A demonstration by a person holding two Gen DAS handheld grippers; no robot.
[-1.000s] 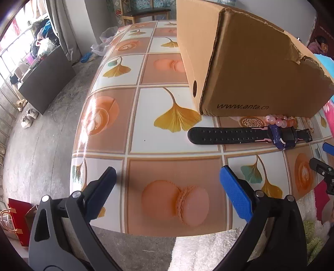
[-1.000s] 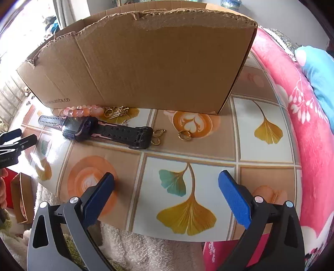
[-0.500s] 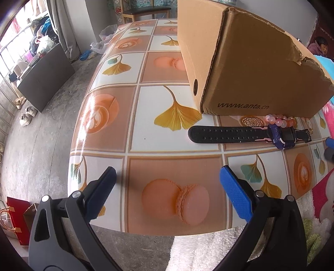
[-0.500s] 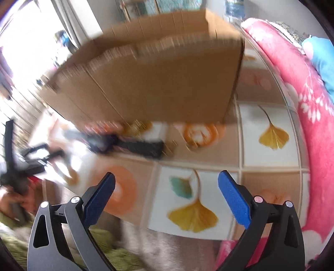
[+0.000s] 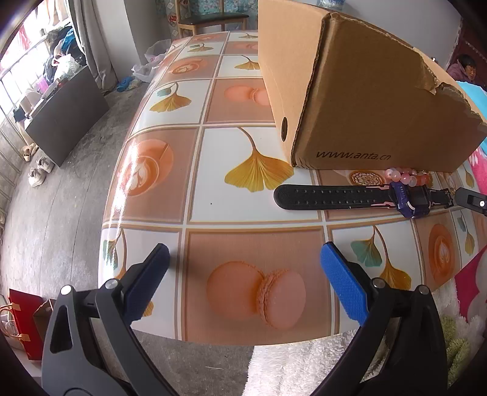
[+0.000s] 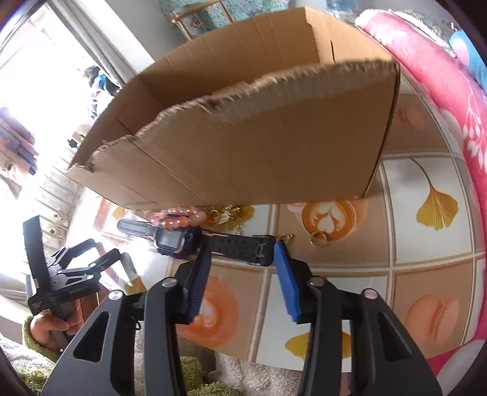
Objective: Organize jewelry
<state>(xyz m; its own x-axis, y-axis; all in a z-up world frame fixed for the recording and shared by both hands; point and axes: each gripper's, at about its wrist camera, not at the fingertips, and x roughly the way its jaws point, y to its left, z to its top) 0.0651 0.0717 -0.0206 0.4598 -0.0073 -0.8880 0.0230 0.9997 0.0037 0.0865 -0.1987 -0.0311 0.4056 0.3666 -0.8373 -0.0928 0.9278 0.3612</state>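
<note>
Beside the cardboard box [image 6: 243, 143] on the table [image 5: 213, 182], lay the watch [image 6: 194, 240], light, strap limp and slippery, best pinched at its stiff case; right gripper [image 6: 240, 259], jaws just closing, straddled the strap without visibly gripping; left gripper [image 5: 243, 268] spread, empty

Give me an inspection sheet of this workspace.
Surface: patterned tablecloth, glossy.
Job's things: watch, pink bead bracelet, gold trinkets and gold ring, all on the table beside the cardboard box.
Clutter: nothing seen.
Claws: left claw open, empty, over the table edge; right claw has just been closing, watch strap between its jaws, contact unclear.
Cables: nothing seen.
Surroundings: wooden chair, shoes on the floor, pink blanket.
</note>
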